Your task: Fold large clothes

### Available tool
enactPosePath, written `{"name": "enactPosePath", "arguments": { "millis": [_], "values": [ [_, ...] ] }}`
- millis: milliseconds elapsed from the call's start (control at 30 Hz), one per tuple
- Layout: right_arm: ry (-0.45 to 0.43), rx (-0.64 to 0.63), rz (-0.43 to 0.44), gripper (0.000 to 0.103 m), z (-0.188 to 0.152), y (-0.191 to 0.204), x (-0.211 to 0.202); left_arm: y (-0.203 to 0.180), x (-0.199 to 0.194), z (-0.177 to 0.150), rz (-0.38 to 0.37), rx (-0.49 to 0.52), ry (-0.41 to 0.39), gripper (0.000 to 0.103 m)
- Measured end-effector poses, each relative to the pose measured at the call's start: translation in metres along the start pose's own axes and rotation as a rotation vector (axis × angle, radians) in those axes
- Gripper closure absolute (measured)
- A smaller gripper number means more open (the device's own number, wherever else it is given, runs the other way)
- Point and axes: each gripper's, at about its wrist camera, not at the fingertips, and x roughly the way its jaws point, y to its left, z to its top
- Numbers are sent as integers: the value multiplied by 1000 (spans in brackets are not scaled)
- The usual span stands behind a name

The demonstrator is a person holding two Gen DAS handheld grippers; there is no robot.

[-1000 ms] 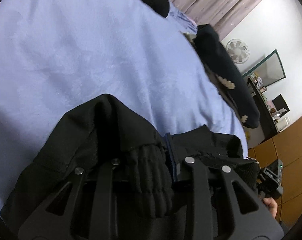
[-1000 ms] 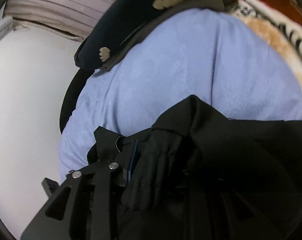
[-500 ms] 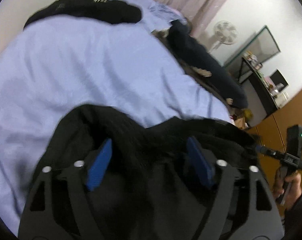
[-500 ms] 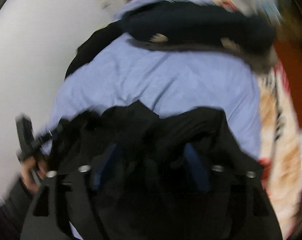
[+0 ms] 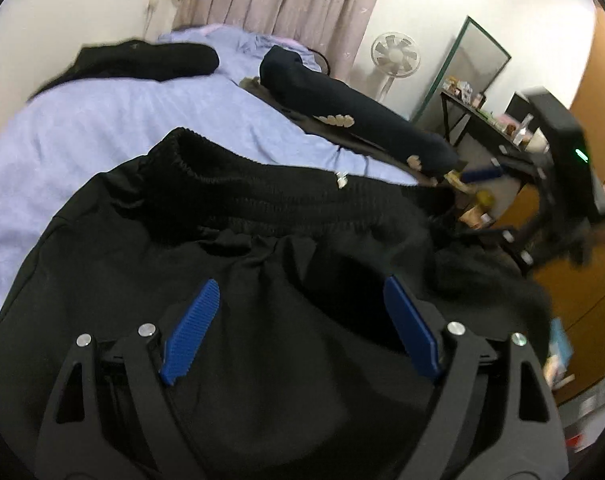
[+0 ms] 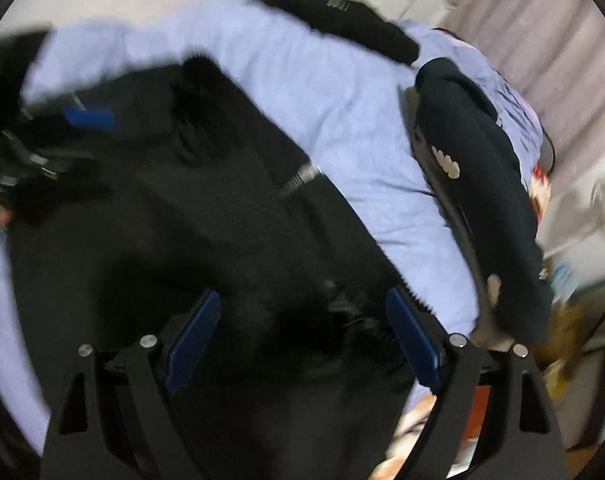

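A large black garment (image 5: 262, 208) with a ribbed elastic band lies bunched on the light blue bed sheet (image 5: 102, 120). My left gripper (image 5: 300, 292) hovers just above it. Its jaws are opening, the blue pads (image 5: 190, 332) stand wide apart, and fabric lies below them without being pinched. In the right wrist view the same garment (image 6: 182, 200) shows a metal zipper pull (image 6: 298, 178). My right gripper (image 6: 302, 300) is also spread wide over the cloth, its jaws closing a little, and the pads touch nothing. This view is blurred.
A dark navy garment (image 5: 342, 120) with pale patches lies along the bed's far side, and another black garment (image 5: 142, 62) sits near the wall. Beyond the bed are a curtain (image 5: 282, 0), a fan (image 5: 394, 56), a leaning mirror (image 5: 474, 60), a cluttered desk (image 5: 482, 116) and a wooden wardrobe (image 5: 598, 80).
Both grippers were shut on bunched black fabric a second ago. They have let go, opened wide and lifted back from the bed. The right wrist view has rolled strongly.
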Motion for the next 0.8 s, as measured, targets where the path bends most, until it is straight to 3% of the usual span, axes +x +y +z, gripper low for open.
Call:
{"name": "enactPosePath", "arguments": {
  "millis": [33,133,200,267,333,433,600,800],
  "values": [
    [33,-14,14,33,0,-2,11,2,5,-4,13,-7,6,21],
    [112,-46,83,41,0,-6,51,4,21,-8,31,-25,54,21],
    [139,-61,82,47,2,-2,67,3,27,-6,34,-9,64,21],
    [182,-88,111,76,3,3,73,6,30,-7,38,-21,76,21],
    [216,-90,95,86,7,-1,69,9,31,-9,43,-27,83,21],
    [203,-71,79,91,14,-21,44,7,31,-9,51,-23,87,21],
    [118,25,-60,91,25,-67,2,6,34,-8,91,-21,99,21],
    [140,154,-154,92,9,-75,38,16,44,-8,164,-19,131,21]
  ]
}}
